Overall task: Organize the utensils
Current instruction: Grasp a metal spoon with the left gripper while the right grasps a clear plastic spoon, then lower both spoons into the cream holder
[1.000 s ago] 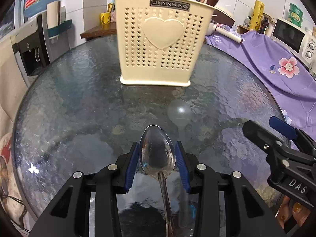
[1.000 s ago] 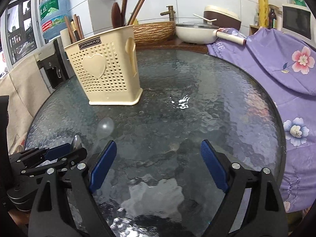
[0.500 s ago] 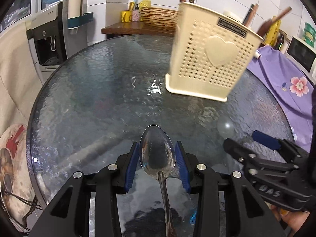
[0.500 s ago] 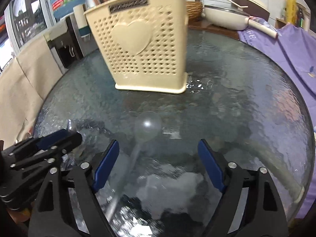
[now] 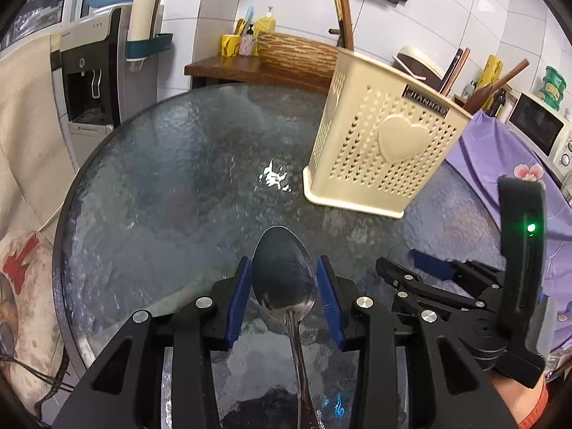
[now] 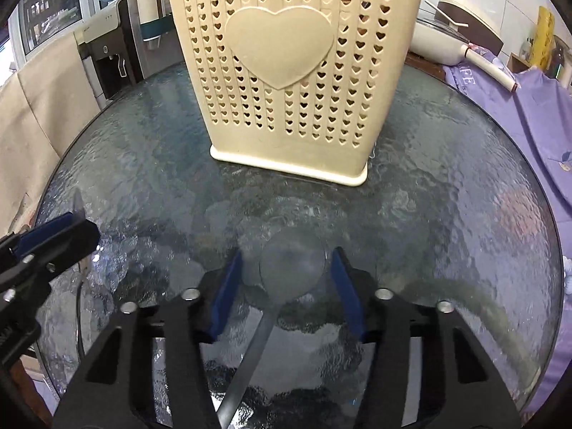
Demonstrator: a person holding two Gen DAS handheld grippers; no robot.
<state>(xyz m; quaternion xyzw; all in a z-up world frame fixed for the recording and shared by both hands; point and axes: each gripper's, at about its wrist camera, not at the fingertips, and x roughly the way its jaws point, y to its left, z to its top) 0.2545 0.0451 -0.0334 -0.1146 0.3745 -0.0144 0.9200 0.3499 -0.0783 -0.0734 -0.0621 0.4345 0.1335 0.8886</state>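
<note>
The left gripper [image 5: 284,287] is clamping a shiny metal spoon [image 5: 282,279] by its bowl, handle trailing nearward. The right gripper [image 6: 286,282], jaws just closing, is straddling a translucent plastic spoon [image 6: 291,271], seemingly not yet pinched; the cream perforated utensil holder [image 6: 293,71] is standing straight beyond

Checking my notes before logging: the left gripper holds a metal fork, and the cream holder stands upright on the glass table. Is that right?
Not quite. The left wrist view shows the left gripper holding a metal spoon, not a fork. The cream holder does stand upright on the glass table.
</note>
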